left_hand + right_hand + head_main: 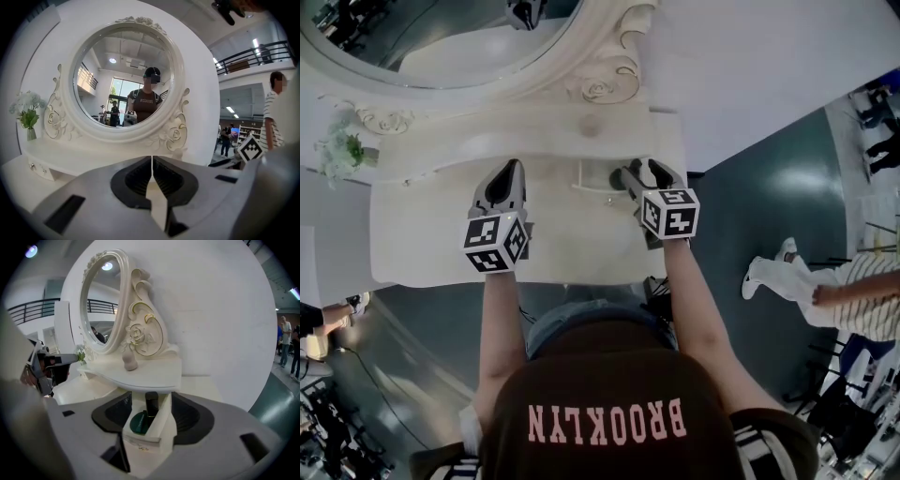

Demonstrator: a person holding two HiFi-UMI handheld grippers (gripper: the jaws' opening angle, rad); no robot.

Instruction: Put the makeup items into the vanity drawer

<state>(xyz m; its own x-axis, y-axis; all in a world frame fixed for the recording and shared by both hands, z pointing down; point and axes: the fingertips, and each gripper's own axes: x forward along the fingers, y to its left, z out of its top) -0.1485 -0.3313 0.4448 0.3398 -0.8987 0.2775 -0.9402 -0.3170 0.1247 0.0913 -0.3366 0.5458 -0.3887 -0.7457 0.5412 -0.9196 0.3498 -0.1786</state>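
Note:
A small white drawer [165, 426] stands pulled out of the vanity front, and it shows in the head view as well, the drawer [592, 185]. Inside it lie a round dark green compact [138, 423] and a black tube [151, 403]. My right gripper [151, 409] hovers just over the drawer with its jaws spread wide; the pads touch neither item. From above, the right gripper [640, 172] sits at the drawer's right side. My left gripper [152, 161] is shut with nothing in it and points at the mirror; overhead the left gripper [508, 171] rests above the tabletop's left half.
An oval mirror [124, 79] in a carved white frame rises behind the tabletop [441, 239]. A vase of pale flowers [342, 150] stands far left. A small beige piece [130, 361] sits on the upper shelf. A person [839, 291] walks on the floor at right.

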